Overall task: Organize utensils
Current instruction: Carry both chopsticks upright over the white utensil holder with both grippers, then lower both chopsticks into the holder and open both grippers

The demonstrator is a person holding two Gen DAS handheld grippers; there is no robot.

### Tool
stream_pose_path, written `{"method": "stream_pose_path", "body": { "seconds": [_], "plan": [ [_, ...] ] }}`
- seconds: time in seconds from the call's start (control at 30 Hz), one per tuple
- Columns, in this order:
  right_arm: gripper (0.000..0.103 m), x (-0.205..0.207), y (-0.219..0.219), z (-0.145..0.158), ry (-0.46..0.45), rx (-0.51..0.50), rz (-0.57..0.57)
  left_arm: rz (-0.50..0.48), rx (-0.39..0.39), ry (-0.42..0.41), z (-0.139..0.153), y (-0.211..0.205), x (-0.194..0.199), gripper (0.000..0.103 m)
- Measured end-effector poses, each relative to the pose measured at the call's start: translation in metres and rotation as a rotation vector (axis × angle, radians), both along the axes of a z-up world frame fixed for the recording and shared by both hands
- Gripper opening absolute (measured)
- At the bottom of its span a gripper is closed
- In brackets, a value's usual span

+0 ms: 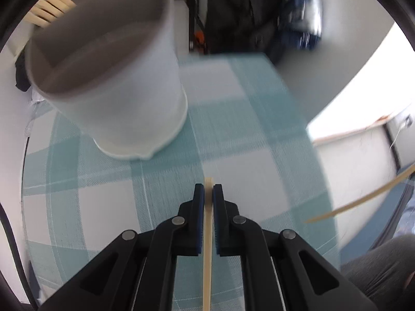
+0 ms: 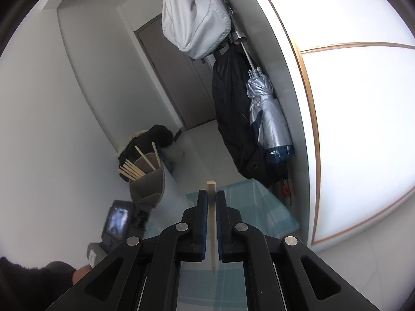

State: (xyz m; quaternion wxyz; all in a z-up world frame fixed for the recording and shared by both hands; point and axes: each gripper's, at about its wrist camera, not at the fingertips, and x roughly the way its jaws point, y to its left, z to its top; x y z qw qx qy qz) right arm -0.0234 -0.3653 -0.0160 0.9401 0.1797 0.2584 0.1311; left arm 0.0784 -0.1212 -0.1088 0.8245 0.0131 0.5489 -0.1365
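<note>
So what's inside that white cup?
Several wooden chopsticks stick out of the white cup, leaning against its rim. Their lower ends and the cup's bottom are hidden by its wall.

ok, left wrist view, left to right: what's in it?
White utensil holder with chopsticks in it → left gripper shut on a chopstick over the checked cloth → second chopstick at far right.

Window (image 2: 363, 129) glare blown out; left view motion-blurred; fisheye edges dark.
</note>
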Motion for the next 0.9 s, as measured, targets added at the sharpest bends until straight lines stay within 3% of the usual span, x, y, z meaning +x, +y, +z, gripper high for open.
{"method": "stream_pose_path", "body": {
  "seconds": [0.1,0.23,0.4,0.6,0.9],
  "plan": [
    [0.005,-0.001,0.005,0.001,-0.006,-0.012,0.011,0.027,-0.098,-0.135,0.043,0.013,-0.005,0.003],
    [0.005,-0.001,0.017,0.003,-0.012,-0.040,0.035,0.048,-0.156,-0.251,0.082,0.029,-0.017,0.003],
    [0.005,-0.003,0.039,0.006,-0.031,-0.089,0.085,0.070,-0.246,-0.366,0.112,0.055,-0.032,0.003],
    [0.005,-0.003,0.059,0.020,-0.057,-0.099,0.131,0.099,-0.288,-0.483,0.142,0.057,-0.021,0.003],
    [0.005,0.027,0.084,0.096,-0.156,-0.100,0.182,0.169,-0.348,-0.667,0.198,0.087,0.015,0.003]
  ]
}}
